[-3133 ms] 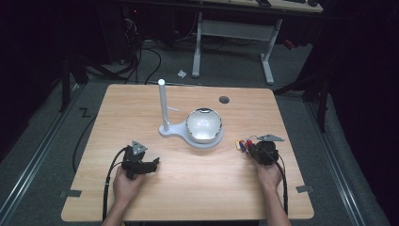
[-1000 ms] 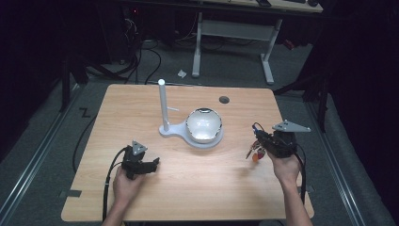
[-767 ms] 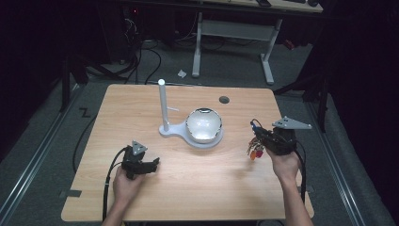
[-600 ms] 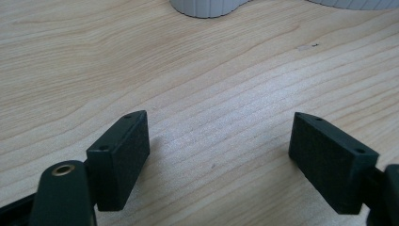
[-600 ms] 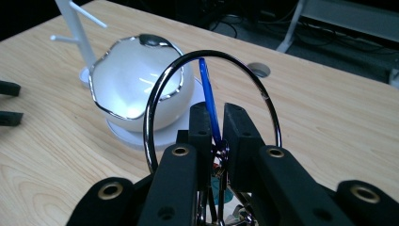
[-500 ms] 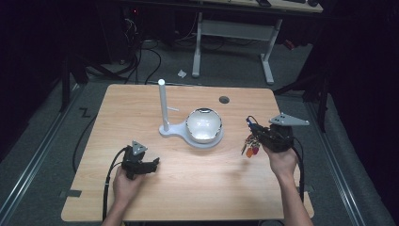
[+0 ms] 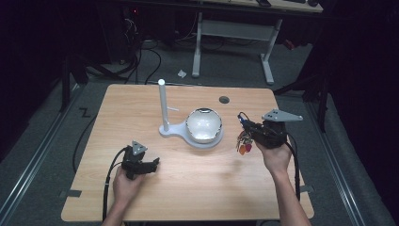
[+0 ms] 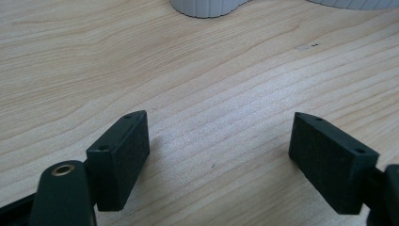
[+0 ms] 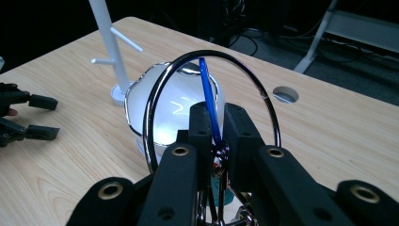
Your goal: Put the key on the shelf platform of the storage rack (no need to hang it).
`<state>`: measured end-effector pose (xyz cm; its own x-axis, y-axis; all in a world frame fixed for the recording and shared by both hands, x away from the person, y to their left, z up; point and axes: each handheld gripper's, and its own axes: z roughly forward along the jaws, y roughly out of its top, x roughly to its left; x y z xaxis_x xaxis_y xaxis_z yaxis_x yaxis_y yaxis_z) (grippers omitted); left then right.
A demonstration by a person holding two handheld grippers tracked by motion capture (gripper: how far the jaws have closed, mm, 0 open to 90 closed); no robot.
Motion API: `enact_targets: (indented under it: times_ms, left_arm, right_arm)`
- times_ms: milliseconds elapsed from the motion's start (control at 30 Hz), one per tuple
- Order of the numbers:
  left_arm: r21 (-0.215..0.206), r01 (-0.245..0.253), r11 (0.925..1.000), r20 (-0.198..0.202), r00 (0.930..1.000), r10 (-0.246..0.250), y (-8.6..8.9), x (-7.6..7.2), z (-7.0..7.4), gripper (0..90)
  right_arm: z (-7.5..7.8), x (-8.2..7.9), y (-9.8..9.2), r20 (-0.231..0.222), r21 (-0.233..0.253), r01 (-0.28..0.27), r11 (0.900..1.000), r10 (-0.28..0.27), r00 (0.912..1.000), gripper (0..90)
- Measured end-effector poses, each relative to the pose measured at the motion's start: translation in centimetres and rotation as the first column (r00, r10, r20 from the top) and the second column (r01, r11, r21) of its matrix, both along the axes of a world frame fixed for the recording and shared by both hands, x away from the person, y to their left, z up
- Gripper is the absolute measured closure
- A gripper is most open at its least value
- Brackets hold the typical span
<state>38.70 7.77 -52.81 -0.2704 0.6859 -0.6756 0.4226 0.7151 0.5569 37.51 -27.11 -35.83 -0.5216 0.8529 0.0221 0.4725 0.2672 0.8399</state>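
Observation:
A metal key ring with a blue loop is pinched between the jaws of my right gripper. Keys and coloured tags dangle below it, off the table. My right gripper hovers just right of the shiny bowl, which sits on a white stand with an upright post and side pegs. The post and bowl lie ahead in the right gripper view. My left gripper rests low at the front left, open with nothing between its pads.
The wooden table has a round cable hole near its far edge. The stand's white base lies ahead of the left gripper. Cables and a desk frame sit on the dark floor beyond the table.
My right gripper has lifted the key bunch off the table at the right and carried it left toward the bowl. The left gripper has stayed still.

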Motion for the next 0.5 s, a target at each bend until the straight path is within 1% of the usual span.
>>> enact_targets:
  times_ms: [300,433,500]
  left_arm:
    - [0.000,0.000,1.0000,0.000,1.0000,0.000,0.0,0.0,0.0,21.0]
    - [0.001,0.001,1.0000,0.000,1.0000,-0.001,0.0,0.0,0.0,21.0]
    - [0.001,0.001,1.0000,0.000,1.0000,-0.001,0.0,0.0,0.0,21.0]
  right_arm:
    - [0.5,0.5,1.0,0.011,0.022,-0.031,0.999,0.031,0.9995,82.8]
    - [0.7,0.8,1.6,0.006,0.014,-0.045,0.999,0.045,0.9990,82.8]
    - [0.8,0.9,1.8,0.010,0.019,-0.051,0.998,0.051,0.9986,82.8]
